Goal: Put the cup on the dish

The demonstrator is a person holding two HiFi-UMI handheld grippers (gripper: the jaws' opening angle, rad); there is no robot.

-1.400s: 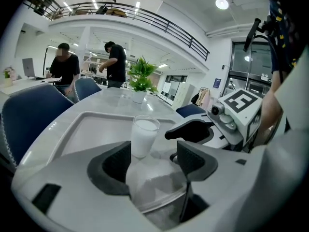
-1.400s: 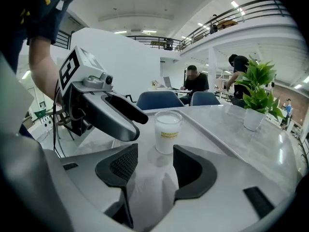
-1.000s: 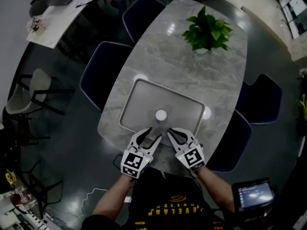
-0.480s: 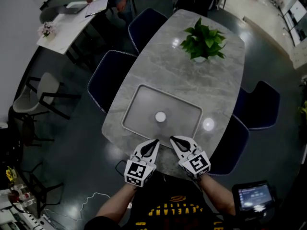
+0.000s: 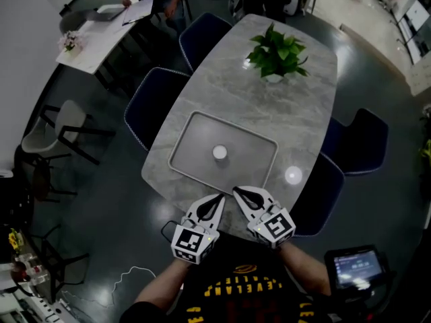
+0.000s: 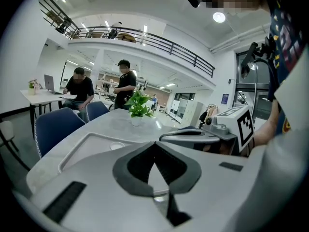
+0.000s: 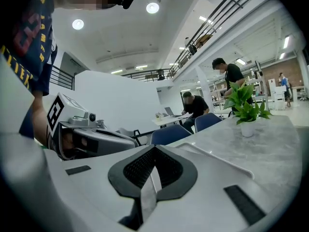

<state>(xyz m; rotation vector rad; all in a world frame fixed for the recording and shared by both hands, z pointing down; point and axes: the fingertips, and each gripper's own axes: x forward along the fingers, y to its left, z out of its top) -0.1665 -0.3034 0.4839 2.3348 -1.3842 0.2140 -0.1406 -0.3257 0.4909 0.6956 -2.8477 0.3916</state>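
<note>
A long grey marble table [image 5: 296, 113] carries a potted green plant [image 5: 275, 54] in a white pot near its far end. Dark blue chairs [image 5: 153, 103] stand round it, two along each long side. Well apart at the upper left, a white desk [image 5: 94, 36] holds a small bunch of flowers [image 5: 69, 41] and a laptop [image 6: 49, 83], with two people [image 6: 79, 88] beside it. At the lower right glows what looks like a small screen [image 5: 355, 268]. A railed balcony [image 6: 159, 42] runs overhead.
</note>
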